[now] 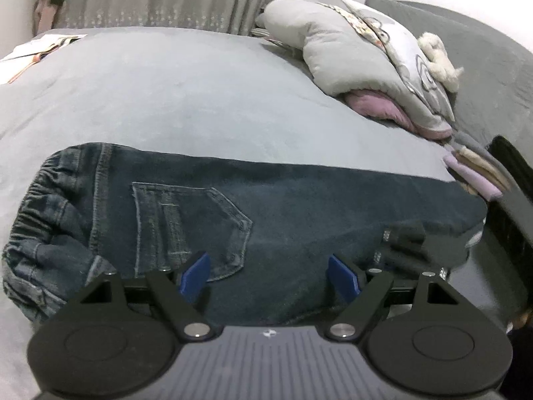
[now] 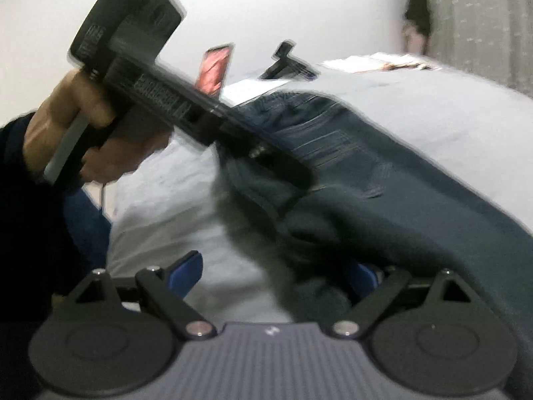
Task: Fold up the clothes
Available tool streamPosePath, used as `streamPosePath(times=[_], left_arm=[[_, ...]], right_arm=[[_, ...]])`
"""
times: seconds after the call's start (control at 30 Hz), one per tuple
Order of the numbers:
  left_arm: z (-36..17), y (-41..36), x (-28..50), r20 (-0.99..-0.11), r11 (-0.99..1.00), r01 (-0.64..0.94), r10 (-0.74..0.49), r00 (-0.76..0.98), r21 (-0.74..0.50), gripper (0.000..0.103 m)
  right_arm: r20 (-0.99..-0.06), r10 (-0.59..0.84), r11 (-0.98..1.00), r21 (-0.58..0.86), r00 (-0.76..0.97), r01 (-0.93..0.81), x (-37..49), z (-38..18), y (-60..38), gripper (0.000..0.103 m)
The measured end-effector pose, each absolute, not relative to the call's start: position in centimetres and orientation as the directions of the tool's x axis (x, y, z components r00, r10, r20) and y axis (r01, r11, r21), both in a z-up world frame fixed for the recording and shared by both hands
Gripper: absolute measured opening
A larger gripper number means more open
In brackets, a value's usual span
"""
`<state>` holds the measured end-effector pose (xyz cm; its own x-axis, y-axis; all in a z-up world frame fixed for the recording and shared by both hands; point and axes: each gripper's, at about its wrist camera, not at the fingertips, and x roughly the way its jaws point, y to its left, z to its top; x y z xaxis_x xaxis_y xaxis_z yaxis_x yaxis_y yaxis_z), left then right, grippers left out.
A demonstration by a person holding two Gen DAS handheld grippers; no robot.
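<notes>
The jeans [image 1: 233, 200] are lying lengthwise on the bed [image 1: 166, 93], seemingly halved leg-over-leg; crosswise folds look left. The left hand-held gripper [image 1: 268, 275] and right hand-held gripper [image 2: 279, 273] are both hovering spread, grasping nothing.

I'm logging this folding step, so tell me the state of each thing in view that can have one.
Dark blue denim jeans: laid flat lengthwise across the bed, back pocket up, not yet folded short.
Grey bedsheet: spread smooth.
Left tongs: open, over the jeans.
Right tongs: open, jeans fabric bunched by one finger.
Grey and pink bedding pile: heaped at the far side.
</notes>
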<state>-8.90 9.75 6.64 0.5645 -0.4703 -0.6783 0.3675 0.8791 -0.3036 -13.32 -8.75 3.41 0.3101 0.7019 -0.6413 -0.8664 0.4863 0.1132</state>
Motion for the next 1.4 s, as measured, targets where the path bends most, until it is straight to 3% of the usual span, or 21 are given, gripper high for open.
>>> streamPosePath(times=[0.23,0.43,0.57,0.73,0.87,0.93,1.03,1.17,1.27,1.37,1.4], left_arm=[[6.9,9.5,-9.1,-0.684,0.877,0.393,-0.466,0.561,-0.276,0.077],[5.4,7.0,-9.5,-0.761,0.901,0.428,-0.326,0.56,-0.071,0.078],[5.3,7.2,-9.4,-0.766,0.914,0.407,-0.267,0.585,-0.008,0.078],[6.3,8.0,-9.3,-0.715,0.907,0.4,-0.369,0.594,-0.135,0.077],[6.6,7.5,-9.1,-0.681,0.887,0.408,-0.437,0.588,-0.217,0.077],[6.7,6.6,-8.8,-0.671,0.898,0.392,-0.416,0.614,-0.198,0.077],[6.4,5.9,-8.1,-0.668,0.91,0.354,-0.401,0.626,-0.215,0.077],[3.8,4.8,-6.7,-0.777,0.949,0.263,-0.295,0.556,-0.172,0.077],[3.3,4.2,-7.0,-0.785,0.951,0.28,-0.274,0.555,-0.134,0.078],[3.2,4.5,-7.3,-0.788,0.95,0.28,-0.275,0.551,-0.136,0.078],[3.3,4.6,-7.4,-0.789,0.95,0.283,-0.272,0.551,-0.129,0.078]], right_arm=[[-0.676,0.651,0.441,-0.033,0.345,-0.897,-17.7,3.3,-7.1,0.096],[-0.715,0.616,0.388,-0.091,0.331,-0.917,-19.1,2.3,-6.8,0.096],[-0.667,0.632,0.471,-0.074,0.395,-0.879,-17.4,4.9,-11.2,0.097],[-0.601,0.507,0.809,0.084,0.618,-0.581,-12.3,8.0,-22.4,0.099],[-0.569,0.327,0.908,0.411,0.754,-0.084,-10.5,8.1,-34.9,0.098],[-0.528,0.244,0.81,0.572,0.814,0.128,-11.3,7.8,-41.5,0.087],[-0.54,0.13,0.773,0.58,0.832,0.255,-13.0,7.6,-45.6,0.065],[-0.595,0.0,0.78,0.502,0.804,0.373,-14.2,6.5,-49.3,0.064],[-0.634,-0.096,0.785,0.425,0.767,0.45,-14.9,5.5,-51.7,0.062],[-0.662,-0.174,0.786,0.352,0.729,0.508,-15.4,4.6,-53.7,0.043],[-0.666,-0.151,0.801,0.35,0.73,0.485,-15.1,4.3,-53.4,0.029]])
